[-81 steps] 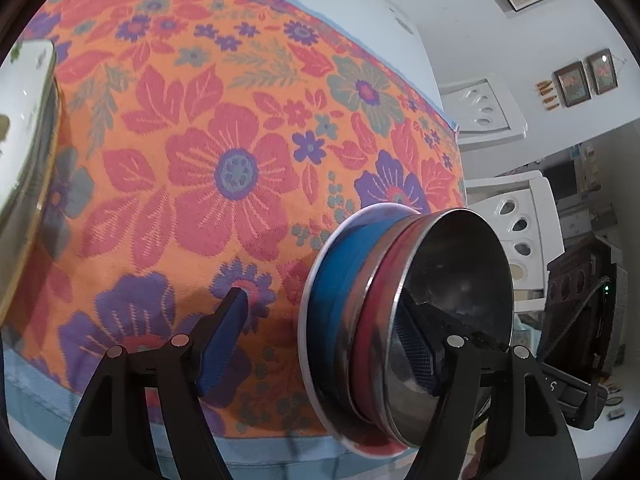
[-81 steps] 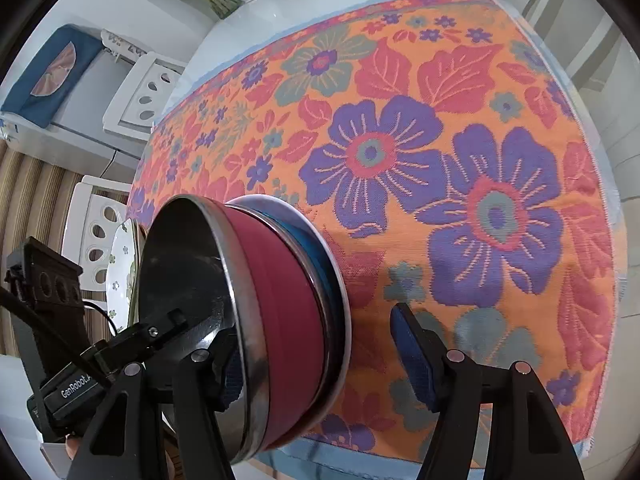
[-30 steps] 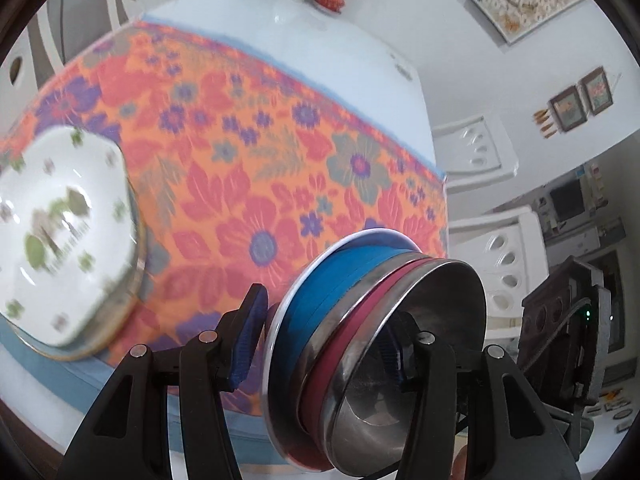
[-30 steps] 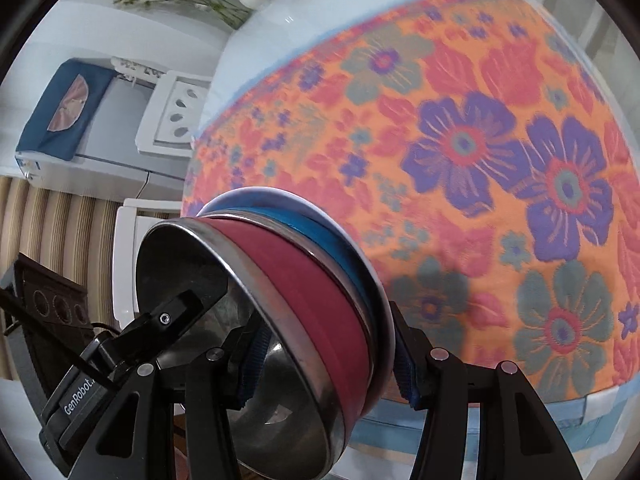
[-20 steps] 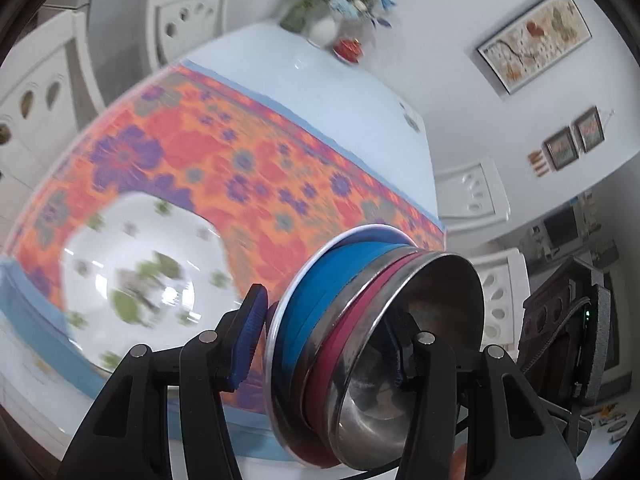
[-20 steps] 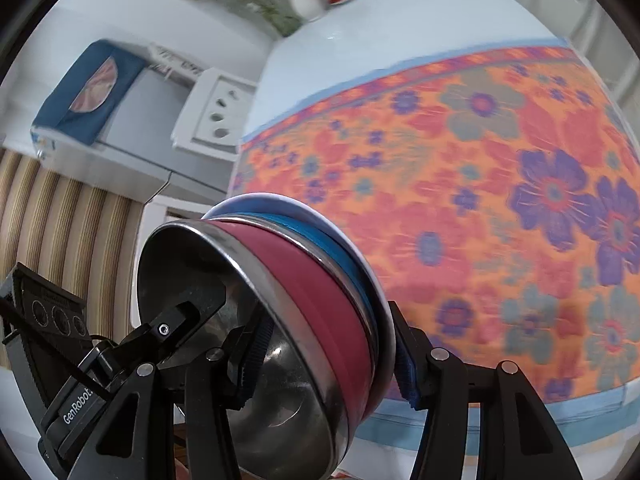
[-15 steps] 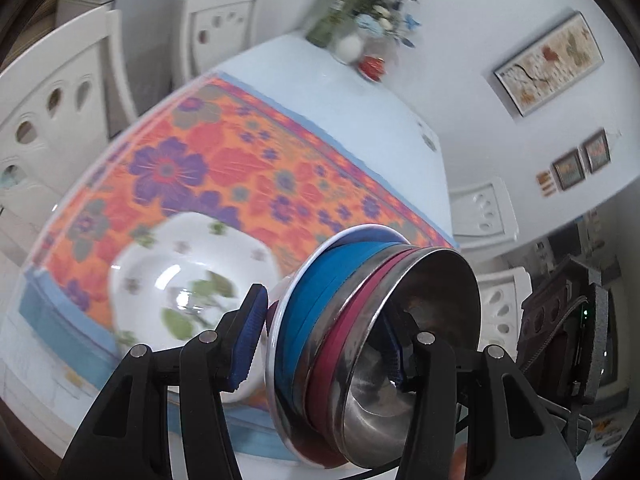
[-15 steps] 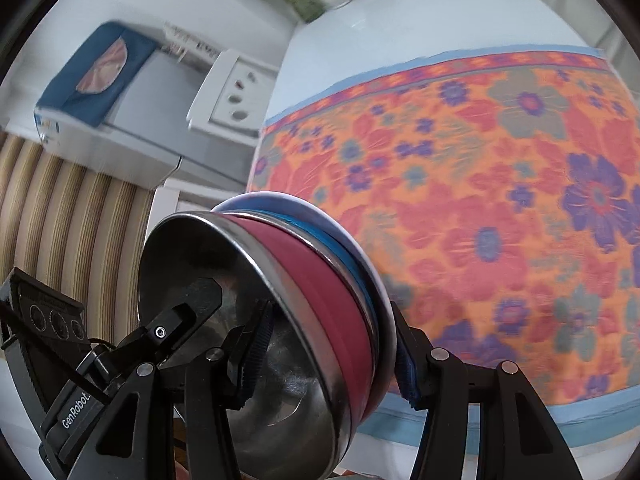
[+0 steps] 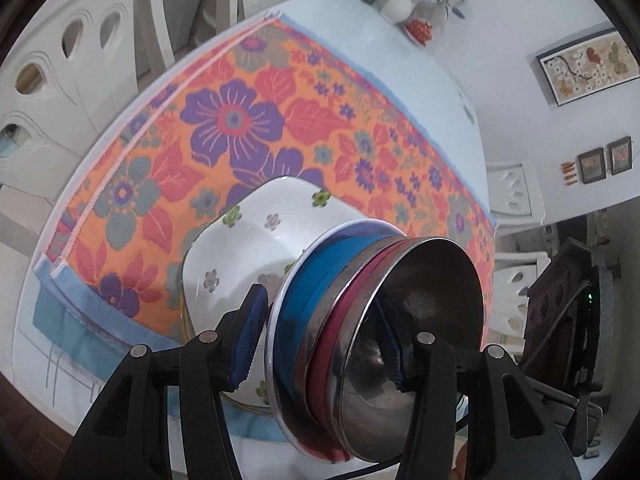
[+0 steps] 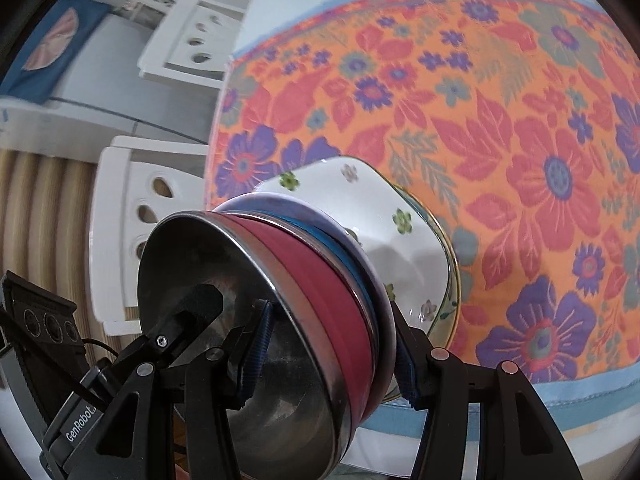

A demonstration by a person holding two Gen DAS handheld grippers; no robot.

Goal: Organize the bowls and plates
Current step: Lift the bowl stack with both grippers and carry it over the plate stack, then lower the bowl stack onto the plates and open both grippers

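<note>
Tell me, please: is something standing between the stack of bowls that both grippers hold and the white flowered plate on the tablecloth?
Nothing visible stands between them. The stack of bowls, clamped by the left gripper and the right gripper, hangs just in front of the white flowered plate, whose visible surface is bare.

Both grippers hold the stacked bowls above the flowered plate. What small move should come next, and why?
Probably lower the stack of bowls straight onto the white flowered plate. The left gripper and right gripper each clamp the stack's rim from opposite sides, and the plate on the tablecloth sits directly behind the stack, apparently with a gap between them.
</note>
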